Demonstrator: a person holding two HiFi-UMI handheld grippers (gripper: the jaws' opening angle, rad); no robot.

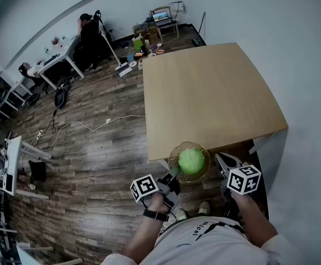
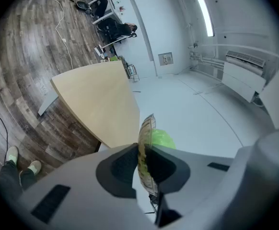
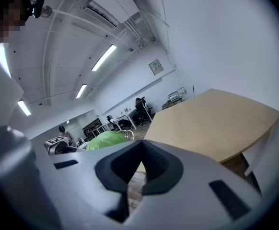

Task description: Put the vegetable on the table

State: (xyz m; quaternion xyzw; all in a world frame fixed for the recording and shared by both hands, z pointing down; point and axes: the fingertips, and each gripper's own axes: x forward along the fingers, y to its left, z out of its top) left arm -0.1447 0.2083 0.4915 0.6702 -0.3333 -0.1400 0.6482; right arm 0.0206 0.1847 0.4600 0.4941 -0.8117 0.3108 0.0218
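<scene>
Vegetable [image 1: 192, 160]: one round green head, sitting inside one gold wire basket [image 1: 203, 149]. The basket is at the table's [image 1: 210, 93] near edge, close to its near-left corner, and overlaps that edge in the head view. Can't tell whether it rests on the edge or hangs just off it. The left gripper [image 1: 174, 173] is clamped on the basket rim on the person's side. Its own view shows the wire rim [image 2: 146, 133] edge-on between the two dark pads, with the green head [image 2: 161, 139] just past the jaws on the right and the table [image 2: 96, 99] beyond on the left. The right gripper [image 1: 225, 162] is just beside the basket on the right, not touching it. Its jaws are a narrow gap apart with nothing between them [image 3: 138, 169], and floor shows through the gap. From that view the vegetable [image 3: 106, 140] sits left of the jaws and the tabletop [image 3: 211, 119] ahead to the right. Count: one vegetable, one basket, one table, two grippers, each with one marker cube [image 1: 144, 187] [image 1: 244, 179]. The rest of the tabletop is bare light wood over a wood-plank floor [image 1: 94, 153].
</scene>
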